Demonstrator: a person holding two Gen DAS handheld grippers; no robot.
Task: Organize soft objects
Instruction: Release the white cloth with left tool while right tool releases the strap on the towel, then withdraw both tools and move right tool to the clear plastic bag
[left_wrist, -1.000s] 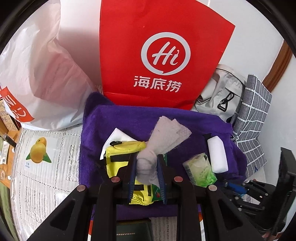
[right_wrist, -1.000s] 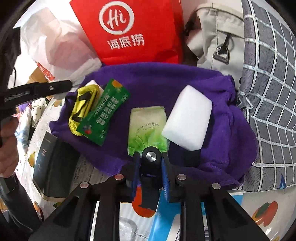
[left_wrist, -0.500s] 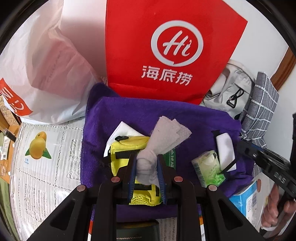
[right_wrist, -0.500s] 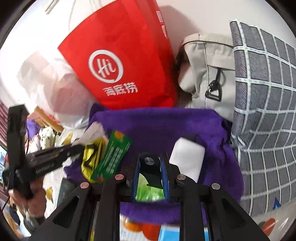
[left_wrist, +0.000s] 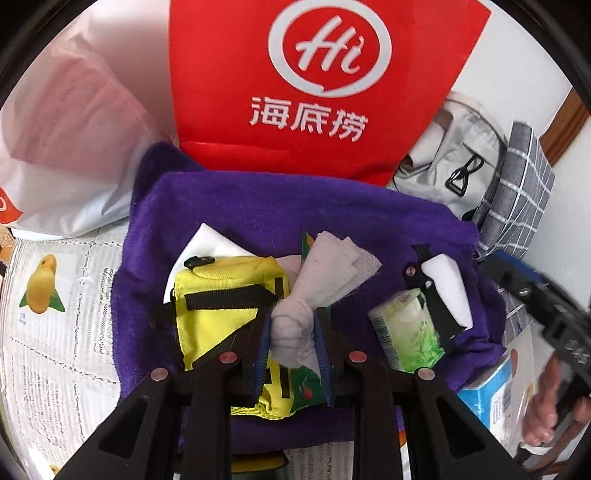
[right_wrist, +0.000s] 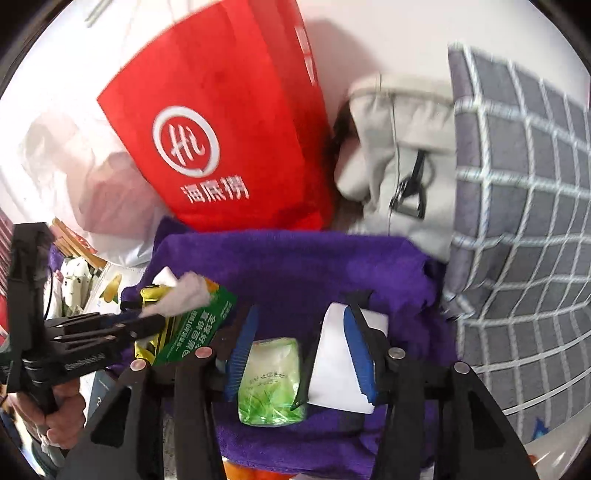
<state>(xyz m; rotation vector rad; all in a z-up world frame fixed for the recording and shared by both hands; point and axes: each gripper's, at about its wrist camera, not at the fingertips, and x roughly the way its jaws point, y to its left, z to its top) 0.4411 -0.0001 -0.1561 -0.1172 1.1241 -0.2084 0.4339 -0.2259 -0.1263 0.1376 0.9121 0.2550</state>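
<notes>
My left gripper (left_wrist: 293, 343) is shut on a grey-white rag (left_wrist: 325, 280) and holds it above a yellow pouch (left_wrist: 218, 295) and a green packet (left_wrist: 306, 384) on the purple towel (left_wrist: 295, 206). My right gripper (right_wrist: 299, 354) is open. Its jaws stand around a green tissue pack (right_wrist: 271, 380), with the right finger (right_wrist: 358, 354) over a white sponge (right_wrist: 336, 373). The left gripper and rag also show in the right wrist view (right_wrist: 184, 295).
A red bag (left_wrist: 317, 92), a white plastic bag (left_wrist: 66, 129), a grey backpack (right_wrist: 402, 177) and a checked grey cushion (right_wrist: 517, 240) ring the towel at the back and right. A fruit-print mat (left_wrist: 48, 314) lies left. A blue box (left_wrist: 495, 391) lies front right.
My right gripper has opened and come down over the tissue pack beside the white sponge. My left gripper keeps the rag and has moved slightly closer to the towel.
</notes>
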